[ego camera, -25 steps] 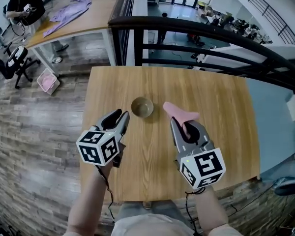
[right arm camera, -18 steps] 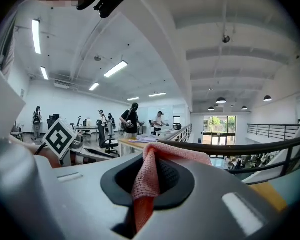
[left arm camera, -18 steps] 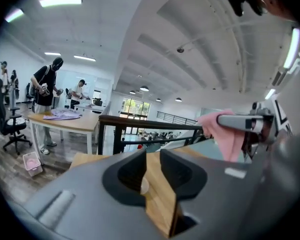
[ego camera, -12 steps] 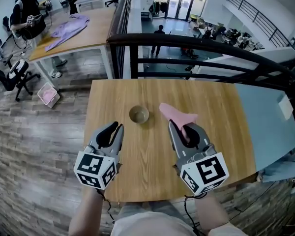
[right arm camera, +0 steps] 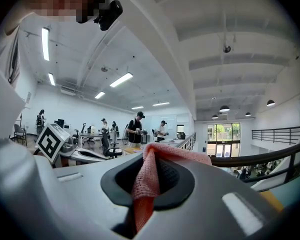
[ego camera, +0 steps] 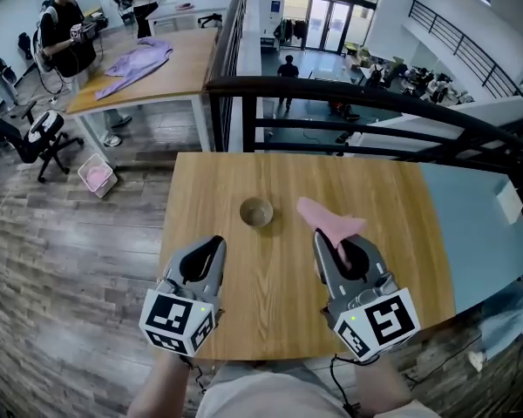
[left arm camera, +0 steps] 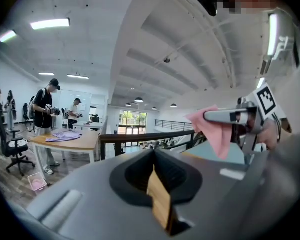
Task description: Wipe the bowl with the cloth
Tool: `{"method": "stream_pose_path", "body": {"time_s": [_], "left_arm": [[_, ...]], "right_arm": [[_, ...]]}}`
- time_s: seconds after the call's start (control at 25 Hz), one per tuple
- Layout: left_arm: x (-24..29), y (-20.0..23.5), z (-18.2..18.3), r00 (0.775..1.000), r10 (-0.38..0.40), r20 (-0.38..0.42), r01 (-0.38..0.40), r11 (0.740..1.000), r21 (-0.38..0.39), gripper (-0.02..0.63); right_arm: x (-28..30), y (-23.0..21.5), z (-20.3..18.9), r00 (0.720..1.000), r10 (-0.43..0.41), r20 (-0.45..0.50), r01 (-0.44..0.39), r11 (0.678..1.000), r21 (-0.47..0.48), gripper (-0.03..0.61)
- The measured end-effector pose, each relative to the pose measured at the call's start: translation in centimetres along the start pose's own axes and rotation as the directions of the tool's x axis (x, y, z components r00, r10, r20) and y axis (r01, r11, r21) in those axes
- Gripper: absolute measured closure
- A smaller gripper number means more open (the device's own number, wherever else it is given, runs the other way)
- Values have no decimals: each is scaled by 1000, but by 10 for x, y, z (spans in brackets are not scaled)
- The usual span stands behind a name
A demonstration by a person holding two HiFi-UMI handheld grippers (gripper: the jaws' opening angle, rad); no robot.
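A small olive bowl (ego camera: pixel 256 212) stands upright and alone on the wooden table (ego camera: pixel 392 198). My right gripper (ego camera: pixel 333 246) is shut on a pink cloth (ego camera: pixel 329 222), which sticks out past the jaws to the right of the bowl. In the right gripper view the cloth (right arm camera: pixel 149 174) is pinched in the closed slit of the right gripper (right arm camera: pixel 142 194). My left gripper (ego camera: pixel 211 249) hovers left of and nearer than the bowl, its jaws shut with nothing between them. In the left gripper view, only a strip of table shows through the left gripper (left arm camera: pixel 157 184), with the cloth (left arm camera: pixel 212 129) at right.
A black railing (ego camera: pixel 375 103) runs along the table's far edge, with a lower floor beyond. At the far left stand another table with a purple garment (ego camera: pixel 139 59), a person (ego camera: pixel 65 33), an office chair (ego camera: pixel 35 133) and a pink bin (ego camera: pixel 96 177).
My left gripper has drawn back from beside the bowl towards me and its jaws have closed. The right gripper still holds the cloth in about the same place.
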State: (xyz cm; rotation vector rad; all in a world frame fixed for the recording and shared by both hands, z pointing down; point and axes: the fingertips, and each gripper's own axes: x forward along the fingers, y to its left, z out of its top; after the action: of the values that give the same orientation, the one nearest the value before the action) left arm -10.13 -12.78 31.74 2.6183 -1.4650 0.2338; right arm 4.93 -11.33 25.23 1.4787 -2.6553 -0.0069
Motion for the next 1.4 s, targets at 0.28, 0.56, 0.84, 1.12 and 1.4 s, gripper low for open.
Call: {"method": "stream_pose_path", "body": {"time_s": [0.28, 0.56, 0.84, 1.12, 1.4], "left_arm": [[-16, -18, 12, 999, -14, 50, 12, 999, 42, 611], [-25, -34, -5, 999, -33, 15, 32, 999, 32, 611], [-27, -30, -11, 1000, -20, 2, 20, 999, 25, 611], [-29, -31, -11, 1000, -10, -2, 10, 1000, 28, 612], [-33, -31, -16, 999, -23, -22, 23, 1000, 14, 612]], "right_arm": [[-19, 12, -6, 1000, 17, 0, -17, 1000, 16, 561], [-33, 22, -20, 999, 36, -32, -35, 999, 13, 561], [-35, 23, -34, 997, 36, -63, -34, 999, 26, 561], [-36, 21, -39, 996, 35, -78, -33, 999, 28, 561], [-35, 28, -42, 995, 42, -95, -41, 999, 10, 561]]}}
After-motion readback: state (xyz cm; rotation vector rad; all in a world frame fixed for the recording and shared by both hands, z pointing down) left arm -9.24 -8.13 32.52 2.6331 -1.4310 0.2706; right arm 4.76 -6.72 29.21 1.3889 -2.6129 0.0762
